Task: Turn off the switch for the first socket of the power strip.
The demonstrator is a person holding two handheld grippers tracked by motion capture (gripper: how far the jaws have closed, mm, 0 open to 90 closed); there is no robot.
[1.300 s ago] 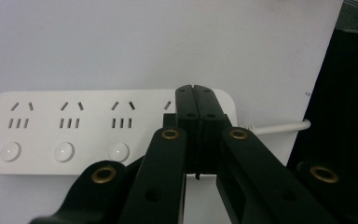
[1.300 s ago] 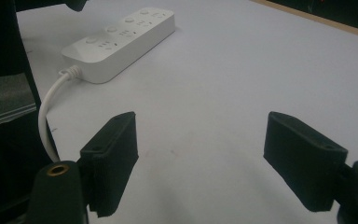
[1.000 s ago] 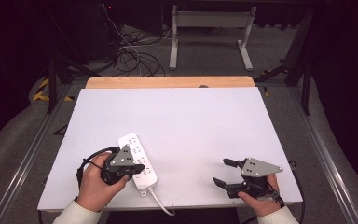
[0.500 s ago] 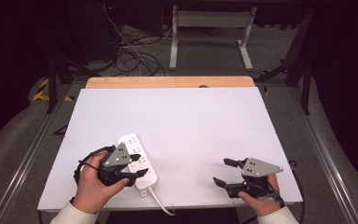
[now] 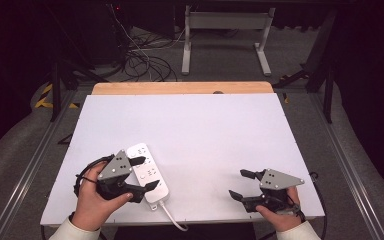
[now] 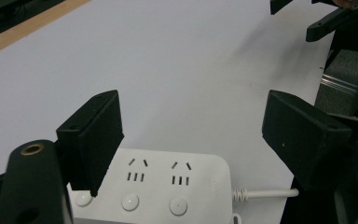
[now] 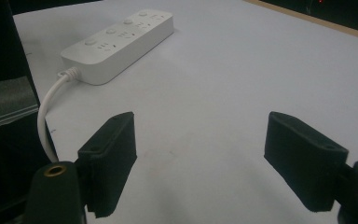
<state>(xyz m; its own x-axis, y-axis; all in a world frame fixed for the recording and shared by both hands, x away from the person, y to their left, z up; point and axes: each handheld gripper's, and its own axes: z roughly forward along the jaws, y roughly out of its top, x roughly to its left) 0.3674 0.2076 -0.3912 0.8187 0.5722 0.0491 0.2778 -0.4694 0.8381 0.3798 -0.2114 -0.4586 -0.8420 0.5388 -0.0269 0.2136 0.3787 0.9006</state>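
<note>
White table top (image 5: 195, 130), dark room, cables on floor behind. White power strip (image 5: 148, 172) near front-left edge, cord off the front. Left gripper (image 5: 141, 173) spread, straddling strip. Right gripper (image 5: 241, 184) spread, idle, well apart. Likely pre-grasp; next: lower, close across strip's width.

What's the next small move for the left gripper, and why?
Probably lower the left gripper a little further and then close it across the power strip. Its fingers stand wide open to either side of the strip's cable end, above it and not touching, so a grasp looks set up. The right gripper hovers open over bare table, well away.
</note>
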